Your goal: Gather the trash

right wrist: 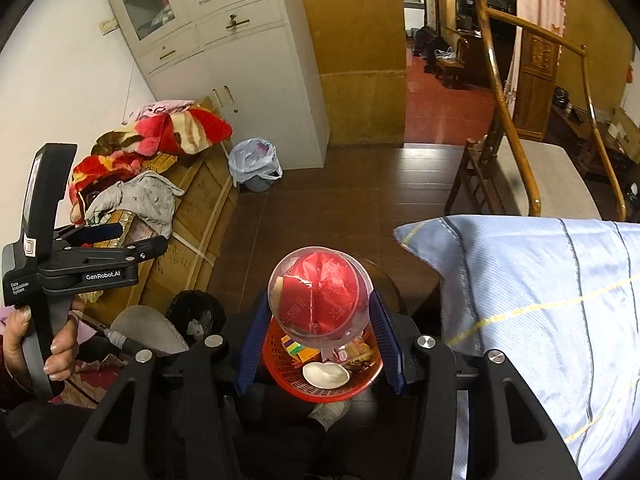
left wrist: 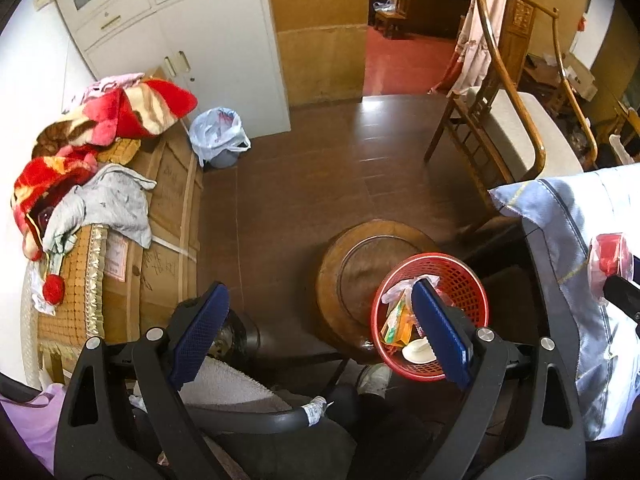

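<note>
A red mesh basket [left wrist: 464,280] sits on a round wooden stool [left wrist: 360,264] and holds wrappers and a white shell-like piece [left wrist: 418,350]. My left gripper [left wrist: 320,332] is open and empty, above and left of the basket. It shows in the right wrist view [right wrist: 100,236] at the left, held by a hand. My right gripper [right wrist: 320,320] is shut on a clear plastic cup stuffed with red paper [right wrist: 320,296], held just above the basket [right wrist: 280,364]. The cup also shows at the right edge of the left wrist view [left wrist: 608,258].
A bin lined with a pale blue bag [right wrist: 256,164] stands by the white cabinet [right wrist: 248,80]. Cardboard boxes with blankets [left wrist: 108,120] lie at left. A wooden chair [left wrist: 504,120] and a blue pillow [right wrist: 540,300] are at right. A black bin [right wrist: 196,316] stands near the stool.
</note>
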Available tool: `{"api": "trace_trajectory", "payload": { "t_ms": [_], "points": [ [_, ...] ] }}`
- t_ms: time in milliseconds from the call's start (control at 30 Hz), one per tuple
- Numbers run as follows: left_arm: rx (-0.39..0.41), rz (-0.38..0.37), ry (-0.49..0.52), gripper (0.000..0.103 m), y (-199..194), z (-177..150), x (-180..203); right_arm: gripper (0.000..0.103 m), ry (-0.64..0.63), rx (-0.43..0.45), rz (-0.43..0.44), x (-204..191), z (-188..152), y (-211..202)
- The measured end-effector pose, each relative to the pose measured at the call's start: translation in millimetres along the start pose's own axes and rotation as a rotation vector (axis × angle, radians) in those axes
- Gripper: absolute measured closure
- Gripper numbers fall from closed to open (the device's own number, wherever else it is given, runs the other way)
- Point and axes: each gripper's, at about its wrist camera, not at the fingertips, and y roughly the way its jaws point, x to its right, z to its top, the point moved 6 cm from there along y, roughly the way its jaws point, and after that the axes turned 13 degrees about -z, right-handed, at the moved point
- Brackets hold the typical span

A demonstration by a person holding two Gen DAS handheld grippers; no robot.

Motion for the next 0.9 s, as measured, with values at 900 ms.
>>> {"api": "trace_trajectory", "payload": {
  "t_ms": [900],
  "points": [
    [-0.025,-0.226,0.324,0.014,23,36,145,0.038,0.329,0.081,-0.273,123,-49,-77]
  ]
}}
